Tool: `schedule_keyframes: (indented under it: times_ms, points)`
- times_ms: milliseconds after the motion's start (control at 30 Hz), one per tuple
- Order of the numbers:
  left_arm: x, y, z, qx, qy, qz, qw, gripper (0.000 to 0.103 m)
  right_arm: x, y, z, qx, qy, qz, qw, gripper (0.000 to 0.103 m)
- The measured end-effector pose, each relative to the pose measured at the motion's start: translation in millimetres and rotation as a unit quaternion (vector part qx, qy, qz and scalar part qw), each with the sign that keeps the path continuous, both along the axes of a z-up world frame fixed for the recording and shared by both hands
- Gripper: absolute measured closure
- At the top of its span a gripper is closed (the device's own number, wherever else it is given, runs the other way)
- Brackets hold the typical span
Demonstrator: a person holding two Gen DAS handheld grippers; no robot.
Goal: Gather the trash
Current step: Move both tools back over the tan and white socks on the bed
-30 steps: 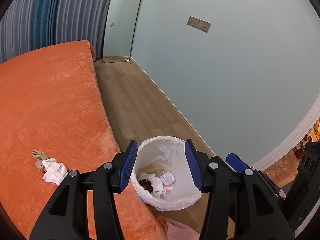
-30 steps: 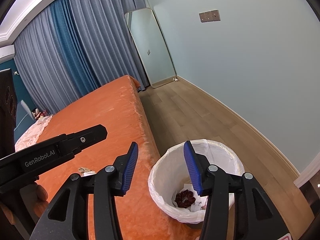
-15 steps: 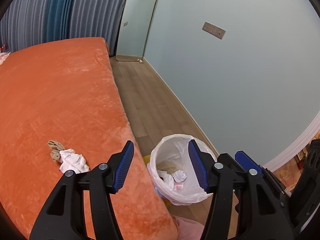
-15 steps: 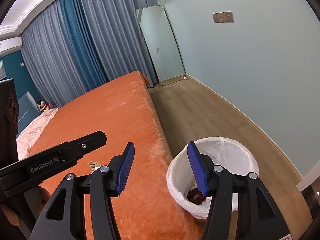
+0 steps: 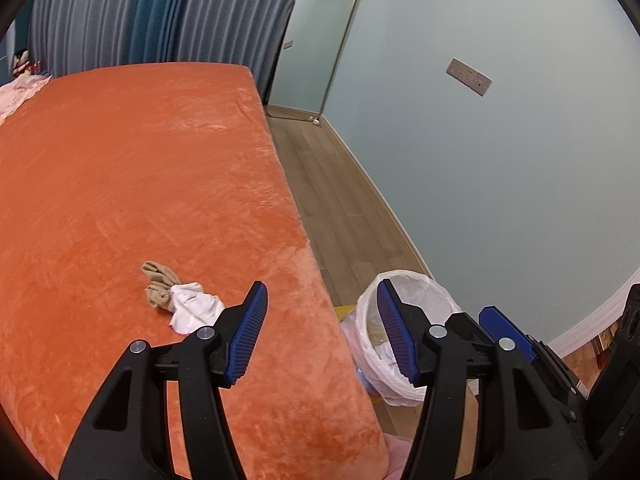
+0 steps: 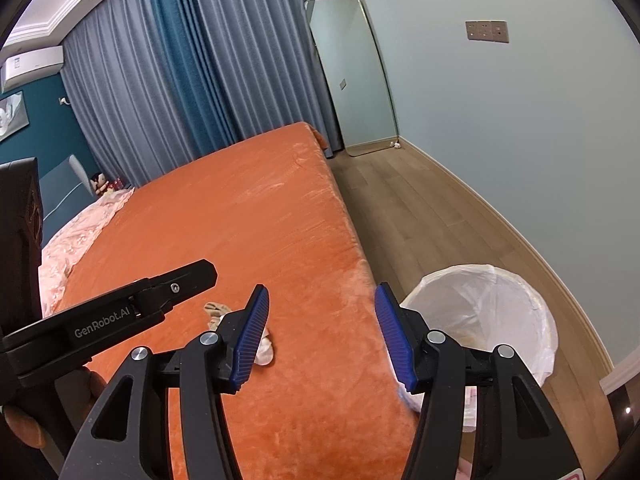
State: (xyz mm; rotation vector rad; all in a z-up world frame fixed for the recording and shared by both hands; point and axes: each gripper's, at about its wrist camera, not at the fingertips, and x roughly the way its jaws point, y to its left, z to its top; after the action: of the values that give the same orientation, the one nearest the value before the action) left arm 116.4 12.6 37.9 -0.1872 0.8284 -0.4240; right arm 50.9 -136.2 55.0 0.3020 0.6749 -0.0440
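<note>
White lettering reading "GenRobot.AI" runs along the left gripper [image 6: 200,276], seen at the left of the right wrist view. Both grippers have just been opening their jaws, which stand apart with nothing between them. In the left wrist view, the left gripper's jaws frame the orange bed [image 5: 140,184] edge; a white tissue [image 5: 194,307] touching a beige crumpled rag [image 5: 159,286] lies on the bed just left of them. The white-lined trash bin [image 5: 404,344] sits on the floor, lower right. The right gripper [image 6: 320,334] hovers over the bed edge.
</note>
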Motion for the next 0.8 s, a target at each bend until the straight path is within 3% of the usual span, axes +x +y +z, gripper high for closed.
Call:
schedule_keyframes:
  times_ms: [467, 667, 800]
  points:
    - [25, 83, -39, 0.005, 0.04, 0.071, 0.9967, 0.044, 31, 61, -29, -0.004, 0.035, 0.047, 0.998, 0.049]
    - [40, 118, -65, 0.014, 0.064, 0.107, 0.9922, 0.032, 46, 84, -53, -0.006, 0.059, 0.068, 0.996, 0.049]
    - [54, 139, -88, 0.014, 0.086, 0.125, 0.9883, 0.031, 61, 102, -76, -0.007, 0.079, 0.08, 0.994, 0.049]
